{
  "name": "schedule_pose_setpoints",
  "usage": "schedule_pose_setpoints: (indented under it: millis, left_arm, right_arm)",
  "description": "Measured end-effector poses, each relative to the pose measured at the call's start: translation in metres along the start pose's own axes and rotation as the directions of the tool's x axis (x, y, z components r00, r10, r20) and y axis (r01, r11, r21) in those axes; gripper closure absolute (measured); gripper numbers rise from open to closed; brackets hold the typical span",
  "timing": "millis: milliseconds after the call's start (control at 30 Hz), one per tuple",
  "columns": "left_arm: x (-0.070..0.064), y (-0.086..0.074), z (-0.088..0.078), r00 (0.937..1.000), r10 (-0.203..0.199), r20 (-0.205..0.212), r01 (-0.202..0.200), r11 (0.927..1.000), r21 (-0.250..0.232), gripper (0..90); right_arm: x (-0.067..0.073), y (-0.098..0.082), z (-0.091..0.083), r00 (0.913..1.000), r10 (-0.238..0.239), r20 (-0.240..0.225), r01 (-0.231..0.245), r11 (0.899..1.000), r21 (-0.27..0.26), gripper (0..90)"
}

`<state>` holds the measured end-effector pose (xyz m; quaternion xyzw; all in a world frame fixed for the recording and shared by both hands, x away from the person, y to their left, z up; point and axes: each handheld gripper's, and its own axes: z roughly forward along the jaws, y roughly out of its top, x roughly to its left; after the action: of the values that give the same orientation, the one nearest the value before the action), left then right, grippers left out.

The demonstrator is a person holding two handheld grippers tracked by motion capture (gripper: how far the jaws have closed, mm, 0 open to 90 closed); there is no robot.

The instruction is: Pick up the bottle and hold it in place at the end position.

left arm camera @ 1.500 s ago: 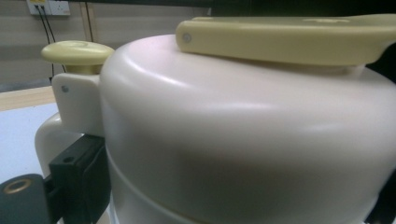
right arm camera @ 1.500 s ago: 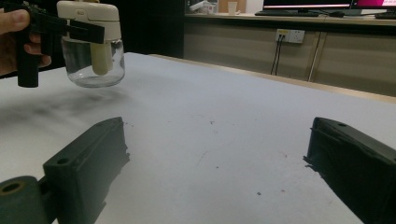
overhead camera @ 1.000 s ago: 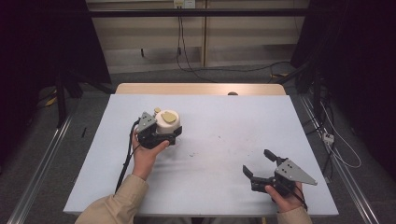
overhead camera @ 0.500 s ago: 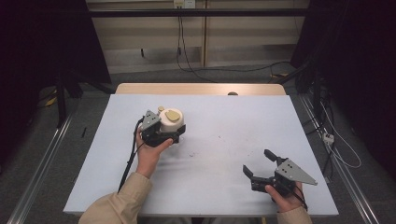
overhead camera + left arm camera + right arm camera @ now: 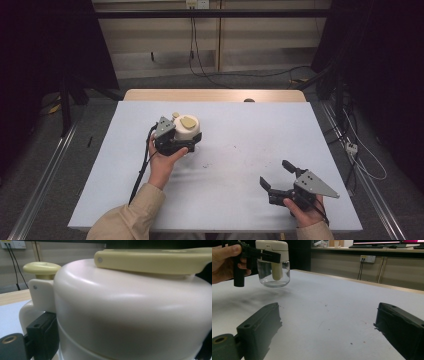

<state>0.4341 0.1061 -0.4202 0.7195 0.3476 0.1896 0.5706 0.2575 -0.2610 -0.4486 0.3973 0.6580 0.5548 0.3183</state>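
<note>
The left claw (image 5: 186, 142) is clamped on the jar's (image 5: 273, 272) hard cream lid (image 5: 130, 305), lifting it above the bench (image 5: 240, 165). Its glass bottom could break. The right claw (image 5: 276, 176) is wide apart.

Two grippers are counted — the left gripper (image 5: 186, 140) and the right gripper (image 5: 278, 177). One glass jar with a cream pump lid (image 5: 185, 128) is seen, one table (image 5: 240, 130), two hands — a left hand (image 5: 162, 160) and a right hand (image 5: 306, 215).
</note>
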Motion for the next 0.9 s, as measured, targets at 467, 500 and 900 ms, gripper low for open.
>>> schedule_pose_setpoints:
  millis: [467, 500, 900]
  left_arm:
    - [-0.001, 0.001, 0.007, 1.0, 0.001, 0.003, 0.0, 1.0, -0.006, 6.5]
    - [-0.001, 0.001, 0.007, 1.0, -0.001, 0.003, 0.001, 1.0, -0.005, 6.5]
    - [-0.005, 0.001, 0.014, 0.9999, 0.007, 0.012, -0.007, 1.0, -0.001, 6.5]
  right_arm:
    - [-0.001, 0.001, -0.001, 0.9998, 0.022, 0.003, -0.022, 1.0, -0.004, 6.5]
    - [-0.001, 0.001, -0.001, 0.9998, 0.02, 0.006, -0.02, 1.0, -0.002, 6.5]
    - [-0.001, 0.0, -0.001, 0.9999, 0.015, -0.004, -0.015, 1.0, 0.011, 6.9]
